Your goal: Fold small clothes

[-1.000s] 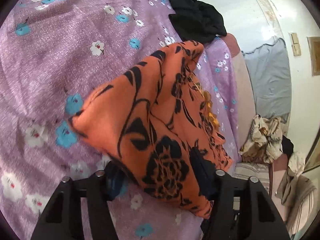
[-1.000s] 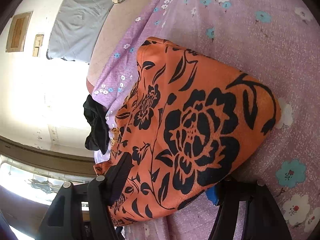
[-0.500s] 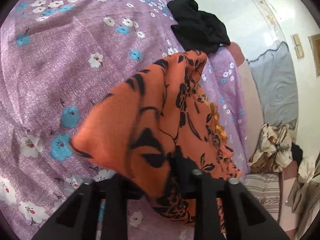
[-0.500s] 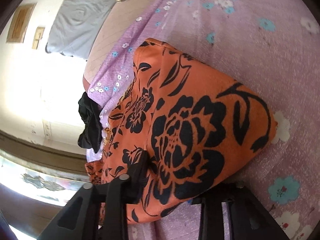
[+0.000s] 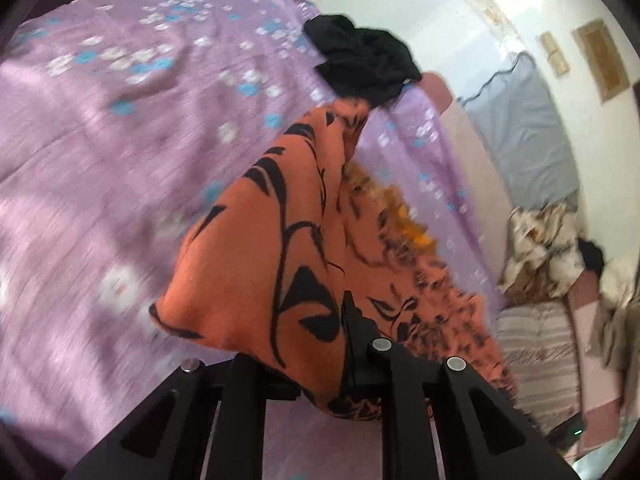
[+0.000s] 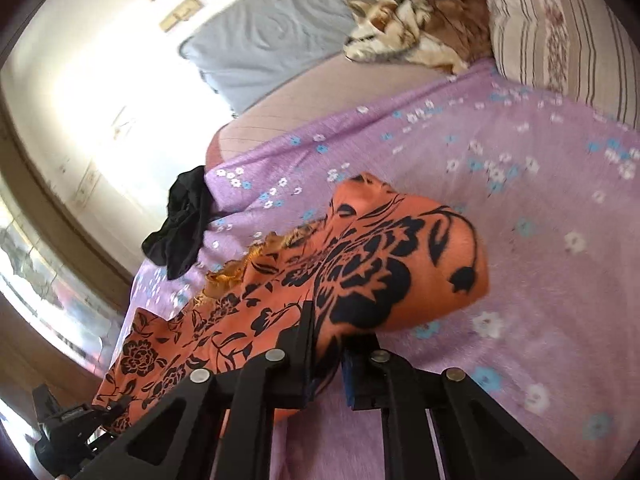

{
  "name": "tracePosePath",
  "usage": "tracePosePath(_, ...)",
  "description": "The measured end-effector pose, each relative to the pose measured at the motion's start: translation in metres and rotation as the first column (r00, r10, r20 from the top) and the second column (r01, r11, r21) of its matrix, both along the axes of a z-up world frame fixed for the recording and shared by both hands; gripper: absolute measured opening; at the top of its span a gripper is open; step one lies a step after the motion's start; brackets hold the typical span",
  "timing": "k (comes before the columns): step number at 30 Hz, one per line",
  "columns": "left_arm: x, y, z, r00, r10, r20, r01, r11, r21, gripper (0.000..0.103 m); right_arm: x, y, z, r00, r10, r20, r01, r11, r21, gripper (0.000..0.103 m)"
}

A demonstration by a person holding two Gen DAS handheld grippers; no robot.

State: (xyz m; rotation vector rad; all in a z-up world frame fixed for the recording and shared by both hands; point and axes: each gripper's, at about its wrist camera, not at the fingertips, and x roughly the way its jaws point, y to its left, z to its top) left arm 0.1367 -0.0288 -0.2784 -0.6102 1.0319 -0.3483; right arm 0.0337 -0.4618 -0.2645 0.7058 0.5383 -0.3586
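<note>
Orange cloth with a black flower print, the garment [image 5: 280,264], is the piece in hand. It is bunched into a loose, partly folded bundle over the purple flowered bedsheet [image 5: 100,152], its near end raised off the bed and its far end trailing toward the bed's edge.

Left claw [image 5: 320,364]: narrowed onto a thick gather of the orange cloth; fabric drapes over and between the fingers. Right claw [image 6: 326,360]: likewise closed on a fold of the same garment, cloth pinched in the slim gap between the jaws. The left claw's dark frame shows at the lower left of the right wrist view, on the garment's other end.

Other items: a black garment [image 5: 364,60] crumpled near the bed's far edge, just beside the orange cloth's far tip. A grey pillow [image 6: 272,36], a tan patterned cloth [image 6: 416,24] and a striped pillow [image 6: 560,32] lie at the head of the bed, well apart from the work.

Step, as judged: mid-fold, both claws carrying an edge of the garment, layers not yet laid flat. Motion blur in both views suggests the piece is being moved.

Next move calls for: bringing the held edge over and down onto the sheet with both claws level, so the layers line up, then opening the claws only once the cloth rests flat. Risk: bunched cloth sets a crooked crease.
</note>
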Motion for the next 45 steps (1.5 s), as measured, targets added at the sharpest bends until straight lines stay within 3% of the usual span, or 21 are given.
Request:
tracePosePath(2,-0.001,0.001,-0.02,0.997,-0.01,-0.074,0.013,0.999,0.042,0.021,-0.006,0.004,-0.018,0.997,0.02,-0.073,-0.017,0.999,0.039,0.011)
tracePosePath(4,0.0,0.008,-0.022,0.996,-0.006,-0.089,0.007,1.0,0.011,0.024,-0.005,-0.004,-0.047,0.989,0.027,-0.148,-0.006,0.99,0.144,0.011)
tracePosePath(7,-0.004,0.014,-0.004,0.998,-0.003,-0.058,0.006,0.998,0.06,0.031,-0.01,-0.028,-0.073,0.991,0.019,-0.134,0.031,0.934,0.355,0.015)
tracePosePath(9,-0.019,0.023,0.01,0.999,0.04,0.001,-0.04,0.995,0.089,0.041,-0.019,-0.045,-0.076,0.997,-0.008,-0.073,0.041,0.887,0.46,0.015)
tracePosePath(11,-0.031,0.026,0.02,0.996,0.073,0.056,-0.079,0.99,0.12,0.049,-0.028,-0.057,-0.076,0.998,-0.045,-0.044,0.061,0.863,0.501,0.023)
tracePosePath(14,-0.046,0.022,0.04,0.978,0.075,0.192,-0.111,0.976,0.187,0.05,-0.034,-0.068,-0.087,0.996,-0.079,-0.036,0.085,0.811,0.579,0.034)
tracePosePath(15,-0.05,0.02,0.048,0.968,0.068,0.243,-0.121,0.971,0.207,0.05,-0.035,-0.071,-0.094,0.996,-0.084,-0.037,0.089,0.785,0.613,0.039)
tracePosePath(16,-0.054,0.017,0.056,0.952,0.061,0.3,-0.133,0.965,0.225,0.05,-0.039,-0.076,-0.101,0.993,-0.113,-0.03,0.105,0.752,0.65,0.052)
tracePosePath(19,-0.066,0.0,0.077,0.893,0.014,0.45,-0.155,0.948,0.278,0.072,-0.047,-0.085,-0.108,0.974,-0.222,0.04,0.129,0.697,0.705,0.056)
tracePosePath(21,-0.065,-0.014,0.077,0.873,-0.028,0.487,-0.144,0.939,0.312,0.077,-0.045,-0.093,-0.114,0.965,-0.258,0.041,0.15,0.676,0.722,0.056)
tracePosePath(23,-0.058,-0.027,0.067,0.885,-0.079,0.458,-0.099,0.93,0.353,0.077,-0.039,-0.096,-0.115,0.966,-0.254,0.048,0.144,0.684,0.715,0.056)
tracePosePath(25,-0.051,-0.039,0.057,0.906,-0.149,0.397,-0.003,0.934,0.358,0.077,-0.03,-0.096,-0.109,0.972,-0.228,0.054,0.133,0.728,0.672,0.055)
tracePosePath(27,-0.052,-0.05,0.053,0.898,-0.213,0.386,0.058,0.925,0.375,0.077,-0.023,-0.093,-0.102,0.981,-0.192,0.021,0.14,0.785,0.604,0.028)
tracePosePath(30,-0.071,-0.071,0.056,0.818,-0.353,0.455,0.149,0.893,0.425,0.078,-0.023,-0.093,-0.089,0.985,-0.165,0.043,0.114,0.824,0.554,0.016)
tracePosePath(32,-0.087,-0.088,0.061,0.732,-0.44,0.52,0.181,0.862,0.474,0.087,-0.02,-0.091,-0.071,0.99,-0.12,0.08,0.06,0.848,0.527,0.015)
tracePosePath(33,-0.098,-0.1,0.061,0.673,-0.492,0.552,0.187,0.836,0.516,0.092,-0.02,-0.092,-0.067,0.99,-0.109,0.093,0.044,0.848,0.529,0.015)
tracePosePath(35,-0.11,-0.119,0.058,0.608,-0.558,0.565,0.202,0.797,0.57,0.094,-0.021,-0.095,-0.059,0.991,-0.074,0.111,0.003,0.841,0.541,0.015)
tracePosePath(36,-0.116,-0.135,0.051,0.572,-0.614,0.544,0.217,0.753,0.621,0.094,-0.021,-0.096,-0.059,0.993,-0.066,0.103,-0.001,0.836,0.548,0.015)
tracePosePath(40,-0.131,-0.182,0.026,0.514,-0.734,0.444,0.249,0.624,0.741,0.094,-0.022,-0.107,-0.072,0.994,-0.061,0.085,-0.004,0.79,0.613,0.015)
tracePosePath(42,-0.14,-0.199,0.019,0.489,-0.757,0.434,0.231,0.592,0.772,0.094,-0.02,-0.108,-0.07,0.996,-0.03,0.089,-0.03,0.794,0.607,0.015)
tracePosePath(45,-0.15,-0.221,0.016,0.441,-0.775,0.452,0.194,0.574,0.795,0.094,-0.014,-0.108,-0.064,0.995,0.018,0.096,-0.072,0.797,0.599,0.015)
